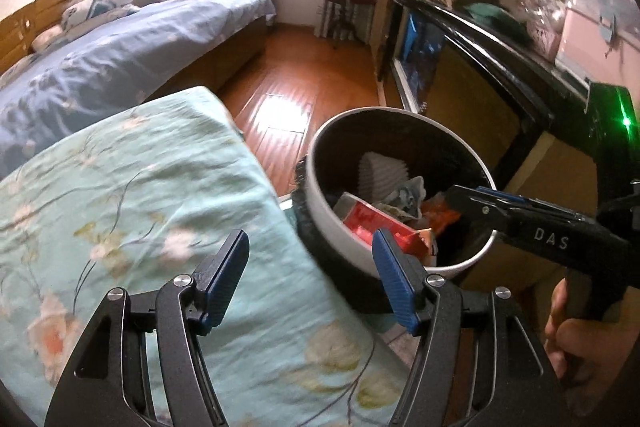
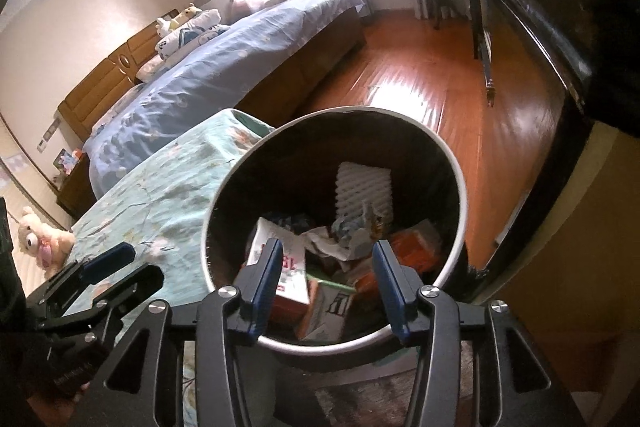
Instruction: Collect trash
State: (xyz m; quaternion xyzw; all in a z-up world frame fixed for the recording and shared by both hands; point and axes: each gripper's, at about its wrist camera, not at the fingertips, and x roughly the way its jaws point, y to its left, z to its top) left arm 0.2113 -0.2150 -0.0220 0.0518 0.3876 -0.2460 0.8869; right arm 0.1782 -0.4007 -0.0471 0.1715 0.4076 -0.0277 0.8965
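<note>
A round white-rimmed trash bin (image 1: 320, 143) (image 2: 456, 167) stands on the floor beside the bed. It holds a red carton (image 1: 372, 223), crumpled paper (image 2: 340, 239), a white ribbed piece (image 2: 362, 187) and orange wrappers (image 2: 416, 247). My left gripper (image 1: 310, 277) is open and empty, over the quilt edge left of the bin. My right gripper (image 2: 326, 285) is open and empty, just above the bin's mouth; it also shows in the left wrist view (image 1: 472, 197) reaching over the rim.
A teal floral quilt (image 1: 140, 195) covers the near bed, a blue bed (image 1: 132, 43) lies behind. A black cabinet (image 1: 500, 39) with clutter lines the right. Wooden floor (image 1: 296, 87) runs between. A teddy bear (image 2: 40, 241) sits at far left.
</note>
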